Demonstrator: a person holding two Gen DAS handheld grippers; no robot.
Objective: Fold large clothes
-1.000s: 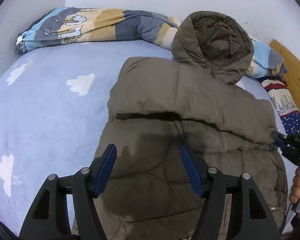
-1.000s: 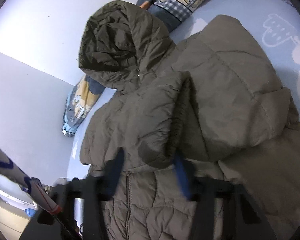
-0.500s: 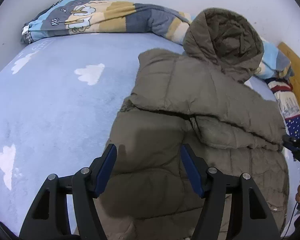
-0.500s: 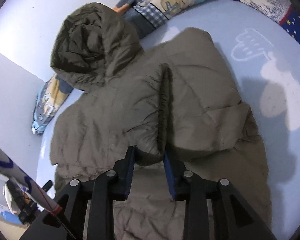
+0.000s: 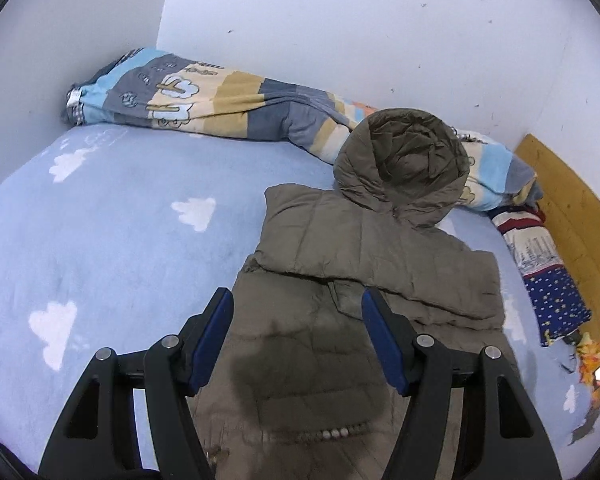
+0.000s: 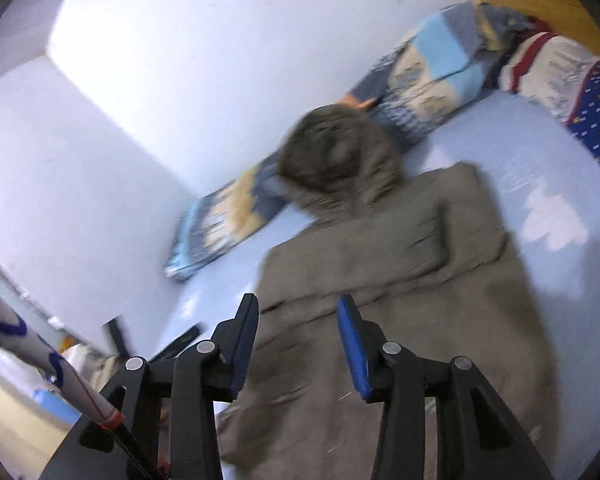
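So, step in hand: a judgement — both sleeves look already laid across the chest of the jacket (image 5: pixel 364 280), so the sleeve fold reads as done and the lengthwise fold is not yet begun.
Jacket: an olive padded coat, flat on the blue cloud-print bed sheet (image 5: pixel 112 240); it lies ahead of and below both tools, body nearest, hood (image 5: pixel 404 164) at the far end against the rolled quilt (image 5: pixel 220 100).
Left gripper (image 5: pixel 296 312): jaws apart and empty, held above the lower body of the coat; nothing between the pads.
Right gripper (image 6: pixel 298 320): jaws opening, nothing between them; the coat lies below and beyond the tips. This view is smeared, so fine detail of the fabric cannot be told.
Hem: the near edge runs under both tools and partly out of view.
Next move calls for: probably a drop of both tools to the hem, one at each corner, a pinch on the thick layers, then a lift toward the hood.
Risk: bulky padding may slip from a shallow pinch, and the folded sleeves may slide.
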